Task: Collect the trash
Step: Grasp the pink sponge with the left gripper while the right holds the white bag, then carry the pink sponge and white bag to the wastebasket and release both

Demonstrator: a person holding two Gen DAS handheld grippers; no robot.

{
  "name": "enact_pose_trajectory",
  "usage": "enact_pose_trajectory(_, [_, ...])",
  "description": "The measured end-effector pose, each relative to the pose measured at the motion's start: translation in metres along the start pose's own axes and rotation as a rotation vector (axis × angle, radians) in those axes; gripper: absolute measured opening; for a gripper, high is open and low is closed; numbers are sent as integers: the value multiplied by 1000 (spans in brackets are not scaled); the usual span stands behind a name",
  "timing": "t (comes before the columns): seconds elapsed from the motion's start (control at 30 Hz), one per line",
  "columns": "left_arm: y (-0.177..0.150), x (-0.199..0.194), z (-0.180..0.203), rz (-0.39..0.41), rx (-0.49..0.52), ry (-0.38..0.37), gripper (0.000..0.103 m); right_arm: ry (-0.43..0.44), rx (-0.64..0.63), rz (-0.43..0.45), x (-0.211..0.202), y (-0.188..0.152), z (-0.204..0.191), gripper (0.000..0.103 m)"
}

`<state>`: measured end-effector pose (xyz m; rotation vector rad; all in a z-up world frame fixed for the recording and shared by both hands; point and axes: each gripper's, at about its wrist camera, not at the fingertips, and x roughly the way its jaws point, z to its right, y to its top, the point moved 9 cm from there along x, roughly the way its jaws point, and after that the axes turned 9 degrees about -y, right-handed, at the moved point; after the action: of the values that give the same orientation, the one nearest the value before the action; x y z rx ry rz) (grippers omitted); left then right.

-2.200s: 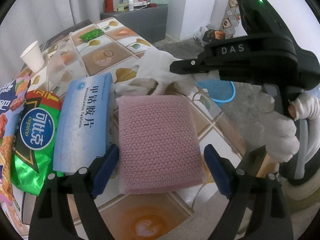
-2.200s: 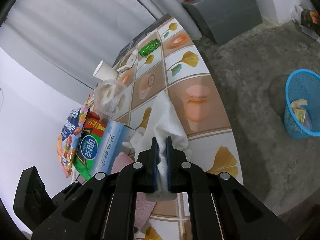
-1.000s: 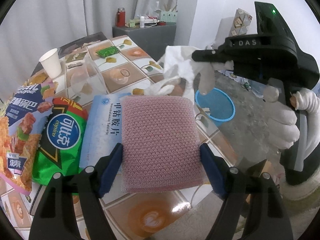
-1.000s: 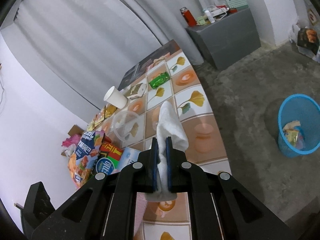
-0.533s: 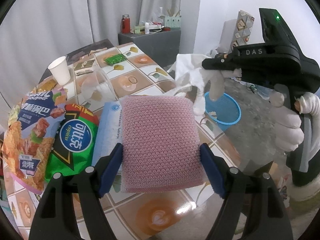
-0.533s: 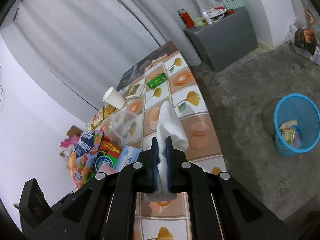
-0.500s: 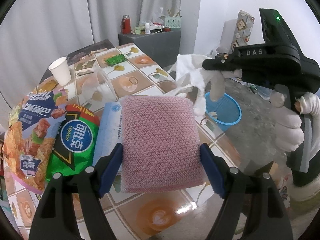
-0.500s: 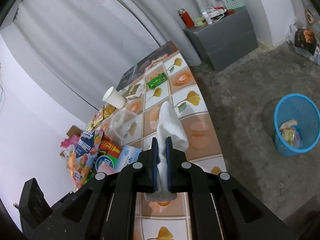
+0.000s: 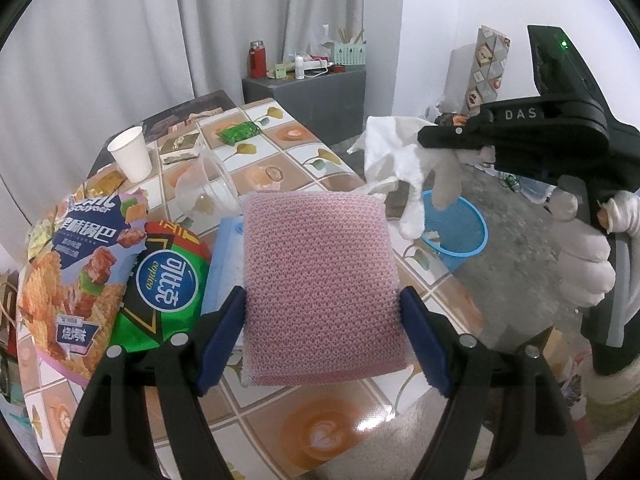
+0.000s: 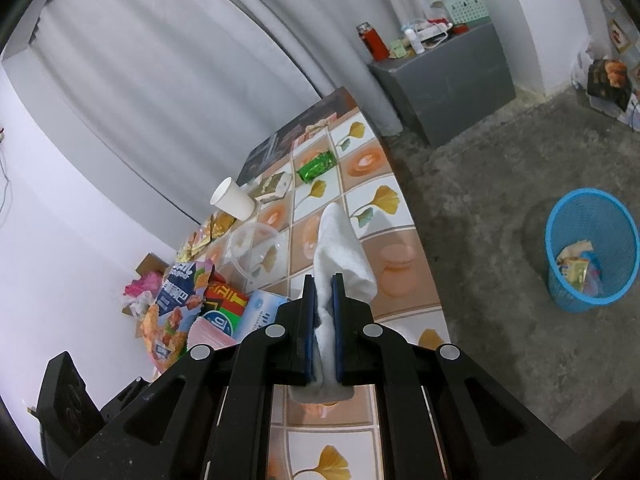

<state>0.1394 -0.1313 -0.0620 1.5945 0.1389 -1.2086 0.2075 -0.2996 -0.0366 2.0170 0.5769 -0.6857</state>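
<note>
the left gripper angles down over the table, its blue pads clamped on the two side edges of a pink mesh sponge whose long axis runs away from the camera, lifted above the snack bags. further out, a gloved hand holds the right gripper, pinched tight on a white cloth glove that points forward over the table edge. beyond on the floor stands the blue trash basket.

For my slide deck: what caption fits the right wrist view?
Right gripper clamps a white cloth glove above the tiled table; blue mesh bin waits on the floor.
</note>
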Motion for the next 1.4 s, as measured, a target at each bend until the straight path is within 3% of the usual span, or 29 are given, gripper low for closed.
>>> enact_pose_trajectory(0.53, [7,-1,7,12,31,10,76,-5,27,44,-18,5,11,7])
enact_pose_trajectory(0.7, [16,4,15,9,45,-19,76,-16,49,70,-29,9,25,6])
enact_pose_trajectory(0.9, [44,19,36,6,80,-106,76,-58,107,118,-52,15,59,7])
enact_pose_trajectory(1.07, [76,44,68,-23,114,-212,76,-124,190,166,-71,22,111,7])
enact_pose_trajectory(1.23, [112,87,116,-93,150,-335,76,-199,278,187,-81,22,170,7])
enact_pose_trajectory(1.4, [137,156,169,-229,139,-439,76,-254,381,177,-71,21,231,7])
